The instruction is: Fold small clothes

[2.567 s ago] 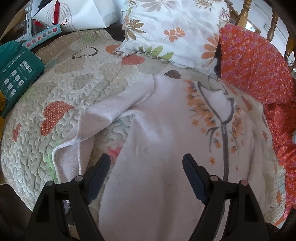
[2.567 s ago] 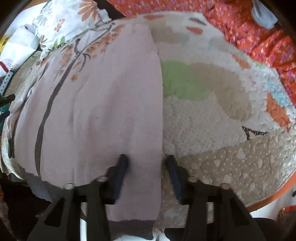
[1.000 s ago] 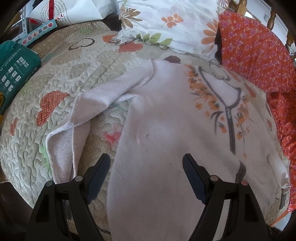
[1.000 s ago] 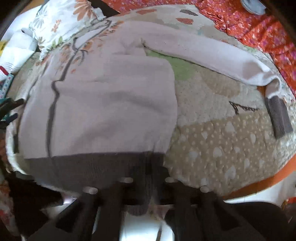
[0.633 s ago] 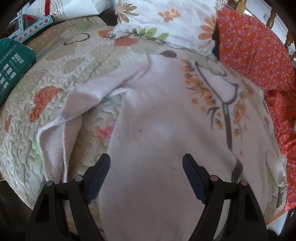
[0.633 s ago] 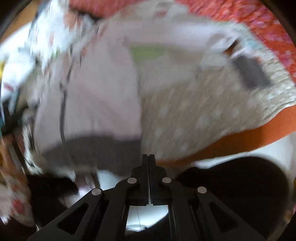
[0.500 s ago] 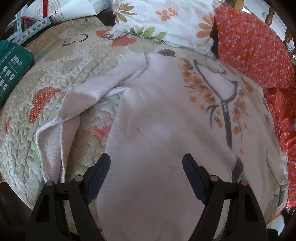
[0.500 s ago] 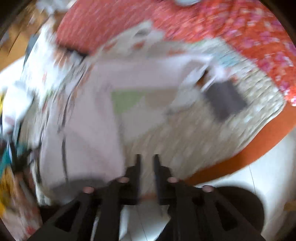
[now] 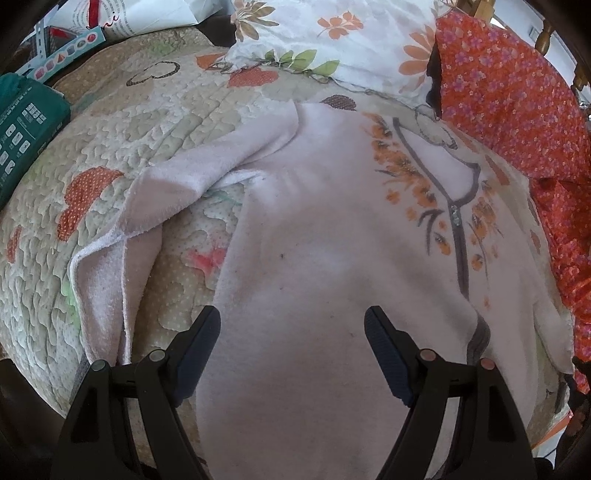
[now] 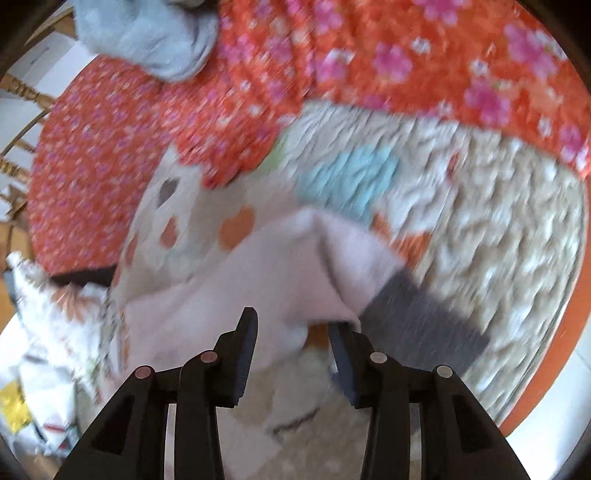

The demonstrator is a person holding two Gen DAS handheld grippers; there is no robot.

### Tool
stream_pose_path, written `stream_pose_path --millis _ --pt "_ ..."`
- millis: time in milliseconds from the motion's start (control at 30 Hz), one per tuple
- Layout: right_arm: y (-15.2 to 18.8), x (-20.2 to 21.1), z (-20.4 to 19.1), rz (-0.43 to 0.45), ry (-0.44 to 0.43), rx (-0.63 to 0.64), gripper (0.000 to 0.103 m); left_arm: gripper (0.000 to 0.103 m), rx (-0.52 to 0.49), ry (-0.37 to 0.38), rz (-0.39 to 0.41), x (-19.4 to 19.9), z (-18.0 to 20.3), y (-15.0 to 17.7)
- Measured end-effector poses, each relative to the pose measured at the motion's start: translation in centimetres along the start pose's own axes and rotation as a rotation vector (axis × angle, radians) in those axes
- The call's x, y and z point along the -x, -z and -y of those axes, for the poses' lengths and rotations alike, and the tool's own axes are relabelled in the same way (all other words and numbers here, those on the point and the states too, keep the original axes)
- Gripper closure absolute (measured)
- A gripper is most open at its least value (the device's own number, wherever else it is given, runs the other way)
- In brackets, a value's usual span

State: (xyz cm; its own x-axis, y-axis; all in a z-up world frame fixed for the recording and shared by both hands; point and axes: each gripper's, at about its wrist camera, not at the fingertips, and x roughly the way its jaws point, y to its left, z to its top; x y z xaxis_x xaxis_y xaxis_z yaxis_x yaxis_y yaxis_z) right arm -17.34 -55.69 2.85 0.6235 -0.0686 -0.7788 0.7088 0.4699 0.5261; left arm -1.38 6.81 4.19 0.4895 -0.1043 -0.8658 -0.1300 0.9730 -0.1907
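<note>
- A pale pink fleece zip-front top with orange leaf print [image 9: 332, 229] lies spread face up on a quilted patchwork bedspread in beige, green and orange [image 9: 110, 122], its collar toward the pillows.
- The left hand-held gripper [image 9: 291, 332] hovers over the lower body of the top with its jaws spread wide and nothing between them.
- On that side, one pink sleeve [image 9: 147, 199] runs out from the shoulder and doubles back on itself over the bedspread.
- A white pillow with orange flowers and green leaves [image 9: 332, 33] and an orange cushion with small pink flowers [image 9: 509, 103] lie just beyond the collar; a teal printed package [image 9: 22, 122] sits at the bedspread's far left edge.
- The right wrist view is motion-blurred. The right hand-held gripper [image 10: 291, 328] has its jaws apart, over the other pink sleeve [image 10: 280, 266], which ends in a dark grey ribbed cuff [image 10: 417, 317]. Whether a pad touches the cloth I cannot tell.
- Orange floral fabric [image 10: 369, 62] borders the bedspread, with a light grey-blue cloth [image 10: 147, 33] lying on it.
</note>
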Motion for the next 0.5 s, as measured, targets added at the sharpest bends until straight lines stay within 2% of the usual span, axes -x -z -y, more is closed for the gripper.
stream_pose_path --millis 33,67,100,133,233,333,400,500 --pt "-0.5 0.0 0.2 0.010 0.014 -0.015 0.061 0.024 0.004 0.002 0.000 0.0 -0.1 -0.1" --pt "-1.0 -0.2 0.4 0.011 0.019 -0.029 0.081 0.024 0.009 0.004 0.001 0.1 -0.2 -0.2" --pt "-1.5 -0.4 0.4 0.008 0.016 -0.032 0.095 0.024 0.014 0.009 0.003 0.2 -0.4 -0.4" --pt "-2.0 -0.4 0.3 0.005 0.016 -0.023 0.099 0.024 0.021 0.015 0.006 0.4 -0.7 -0.6" --pt "-2.8 0.1 -1.3 0.055 0.085 0.032 0.099 0.024 0.052 0.015 0.043 1.7 -2.2 -2.2" --pt "-2.6 0.9 -6.5 0.114 0.186 0.217 0.099 0.024 0.095 -0.001 0.109 3.8 -4.4 -5.0" --pt "-1.2 1.1 -11.7 0.148 0.205 0.370 0.099 0.024 0.140 -0.020 0.186 5.7 -6.7 -6.6" --pt "3.4 0.9 -21.1 0.180 0.165 0.615 0.099 0.024 0.237 -0.058 0.267 7.8 -10.4 -8.0"
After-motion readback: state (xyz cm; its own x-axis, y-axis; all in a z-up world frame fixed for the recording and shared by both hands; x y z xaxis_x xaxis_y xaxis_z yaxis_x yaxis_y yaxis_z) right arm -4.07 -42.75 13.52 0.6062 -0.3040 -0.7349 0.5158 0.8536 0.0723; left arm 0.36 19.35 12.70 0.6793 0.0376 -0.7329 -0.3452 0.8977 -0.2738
